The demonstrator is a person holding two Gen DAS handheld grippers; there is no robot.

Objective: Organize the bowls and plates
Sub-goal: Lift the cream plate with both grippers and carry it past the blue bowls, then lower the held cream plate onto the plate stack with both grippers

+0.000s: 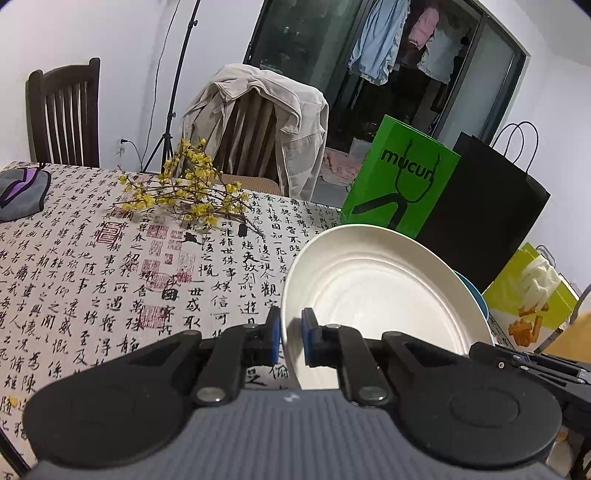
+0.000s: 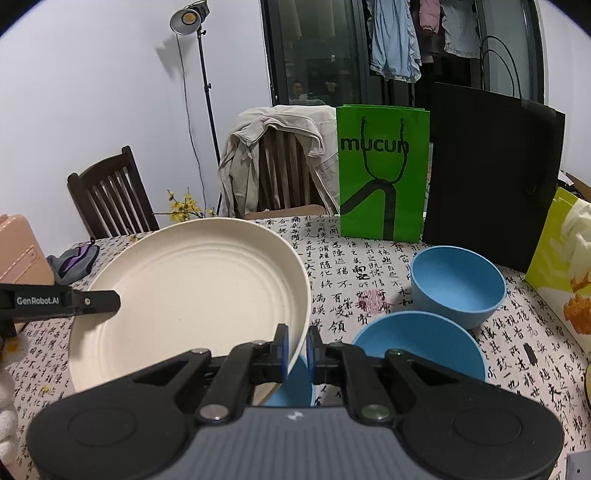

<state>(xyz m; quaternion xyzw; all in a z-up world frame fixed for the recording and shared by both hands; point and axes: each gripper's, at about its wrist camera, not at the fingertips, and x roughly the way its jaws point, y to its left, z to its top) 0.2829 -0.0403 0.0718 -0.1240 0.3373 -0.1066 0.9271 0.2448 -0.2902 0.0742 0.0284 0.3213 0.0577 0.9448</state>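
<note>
Left wrist view: the left gripper (image 1: 291, 334) fills the foreground, its jaws closed on the near left rim of the plate (image 1: 384, 291), one blue pad outside the rim and one inside. The cream plate is held clear of the bench (image 1: 74, 273), tilted, with its ribbed hollow facing the camera. The tip of the right gripper (image 1: 517, 363) is seen at the plate's right rim. A sliver of a blue bowl (image 1: 478, 297) shows behind the plate's right edge. On the calligraphy-printed cloth lie a yellow-flowered branch (image 1: 184, 192) and, at far left, a grey and purple cloth (image 1: 22, 192). A green bag (image 1: 402, 177), a black bag (image 1: 491, 206) and a yellow-green bag (image 1: 532, 291) stand at the right. Beyond the bench stand a chair draped with a beige jacket (image 1: 266, 125) and a bare chair (image 1: 62, 110).

Right wrist view: the right gripper (image 2: 295, 345) is closed on the plate's right rim (image 2: 192, 295), a pad on either side. The left gripper's finger (image 2: 66, 301) reaches the plate from the left. Three blue bowls are seen: one (image 2: 293, 384) partly hidden beneath the plate and jaws, one (image 2: 421, 343) just right of the jaws, and one (image 2: 458, 284) farther back, near the black bag (image 2: 491, 177). A lamp on a stand (image 2: 190, 16) is seen against the wall.
</note>
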